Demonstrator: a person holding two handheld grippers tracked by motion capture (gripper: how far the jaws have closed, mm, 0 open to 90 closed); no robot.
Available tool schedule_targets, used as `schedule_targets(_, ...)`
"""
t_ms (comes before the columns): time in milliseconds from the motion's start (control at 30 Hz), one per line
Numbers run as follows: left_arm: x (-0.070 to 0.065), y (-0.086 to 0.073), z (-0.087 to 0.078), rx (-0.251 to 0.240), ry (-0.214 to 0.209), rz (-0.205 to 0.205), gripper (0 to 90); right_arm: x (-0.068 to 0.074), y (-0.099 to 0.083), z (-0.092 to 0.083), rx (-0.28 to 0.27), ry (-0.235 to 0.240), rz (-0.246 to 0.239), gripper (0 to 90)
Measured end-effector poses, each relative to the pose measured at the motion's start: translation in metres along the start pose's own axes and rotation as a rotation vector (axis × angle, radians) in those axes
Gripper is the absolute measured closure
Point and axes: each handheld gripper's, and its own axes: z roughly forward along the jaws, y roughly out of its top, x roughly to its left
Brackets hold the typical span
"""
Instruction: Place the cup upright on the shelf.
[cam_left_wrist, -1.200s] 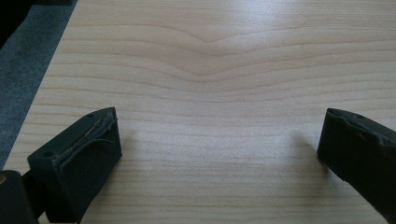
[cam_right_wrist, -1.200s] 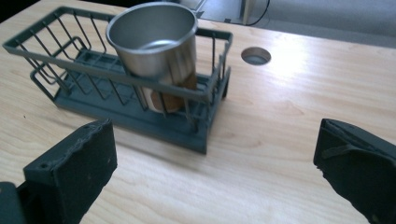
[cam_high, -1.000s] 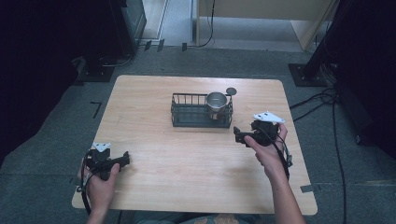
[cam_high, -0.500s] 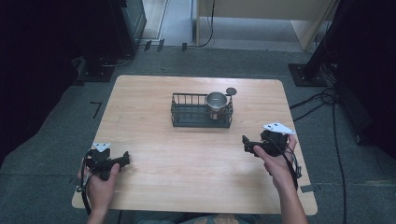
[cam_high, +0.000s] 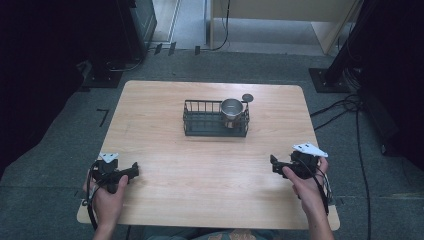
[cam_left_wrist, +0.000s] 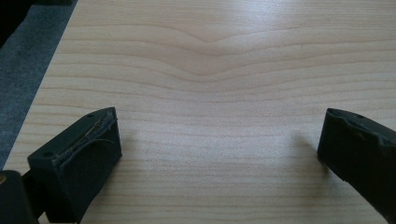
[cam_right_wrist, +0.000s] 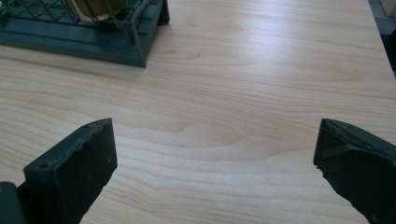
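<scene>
Cup (cam_high: 231, 107): we saw it upright in the basket (cam_high: 200, 126), at its 3 o'clock end.
Right gripper (cam_high: 276, 164): jaws apart, basket at 11 o'clock, well off.
Left gripper (cam_high: 131, 171): jaws apart, over bare table (cam_high: 210, 180).

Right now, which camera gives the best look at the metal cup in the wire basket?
The high view: the metal cup stands whole in the wire basket's right end. The right gripper view catches just its cropped bottom behind wire. The left gripper view faces the bare table.

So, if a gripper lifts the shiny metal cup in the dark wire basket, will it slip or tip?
The shiny metal cup looks smooth, so it may slip. It seems thin-walled, probably light and rigid. Standing upright inside the dark wire basket, it likely won't tip until lifted.
</scene>
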Motion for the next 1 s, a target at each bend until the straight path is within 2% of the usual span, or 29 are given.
schedule_targets(367,0.000,0.000,0.000,0.000,0.000,0.000,0.0,-0.019,-0.024,-0.005,0.010,-0.029,0.033,0.0)
schedule_targets(633,0.000,0.000,0.000,-0.001,0.000,0.000,0.0,-0.034,-0.043,-0.007,0.022,-0.075,0.073,0.0)
schedule_targets(1000,0.000,0.000,0.000,-0.001,0.000,0.000,0.0,-0.046,-0.063,-0.007,0.053,-0.103,0.098,0.0)
